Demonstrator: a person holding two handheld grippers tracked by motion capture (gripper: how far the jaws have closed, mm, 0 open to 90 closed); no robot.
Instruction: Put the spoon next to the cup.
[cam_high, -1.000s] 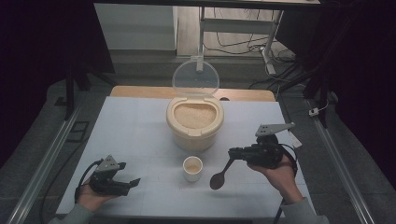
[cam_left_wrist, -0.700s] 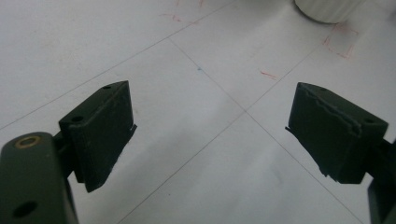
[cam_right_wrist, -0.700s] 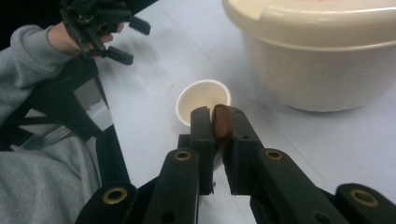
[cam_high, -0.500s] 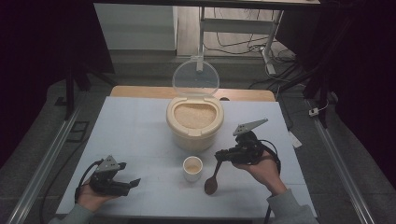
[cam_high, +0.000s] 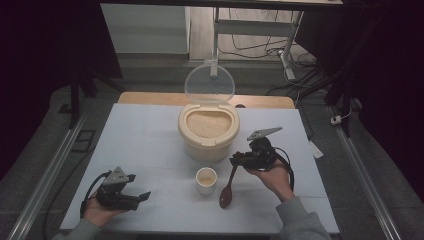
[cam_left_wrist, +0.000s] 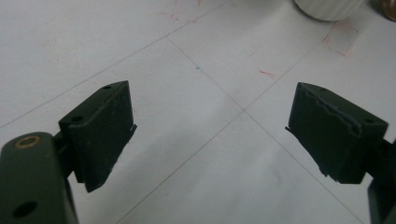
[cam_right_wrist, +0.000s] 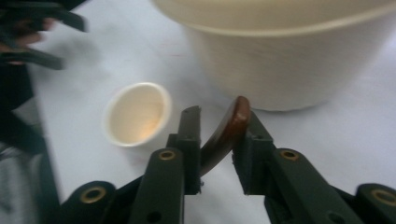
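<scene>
1. Right gripper (cam_high: 234, 161): jaws pinched on the handle of a brown wooden spoon (cam_high: 227, 190). In the right gripper view the handle end (cam_right_wrist: 232, 125) sticks up between the jaws, which are narrowed onto it.
2. Spoon's long axis runs roughly toward/away from the person in the high view, slightly tilted. Handle end is up at the gripper, bowl end points back toward the person and hangs low at the table; cannot tell if it touches.
3. Spoon sits just right of a small white cup (cam_high: 206, 180), near but apart from it. The cup also shows in the right gripper view (cam_right_wrist: 136, 114), left of the jaws.
4. Beyond the spoon: cream rice container (cam_high: 208, 131), open, with a clear lid (cam_high: 209, 83) standing upright at its far edge. Grain fills it.
5. Left gripper (cam_high: 142, 196): jaws wide apart, holding nothing, low over the white table (cam_high: 140, 135) at the near left corner. Left gripper view shows both pads (cam_left_wrist: 100, 133) spread over bare table.
6. Versus 0.5 s ago: right gripper and spoon are at much the same spot beside the cup; the spoon is a touch more upright. Versus 1.0 s ago: right hand (cam_high: 274, 172) has shifted left, toward the cup. Left gripper unchanged.
</scene>
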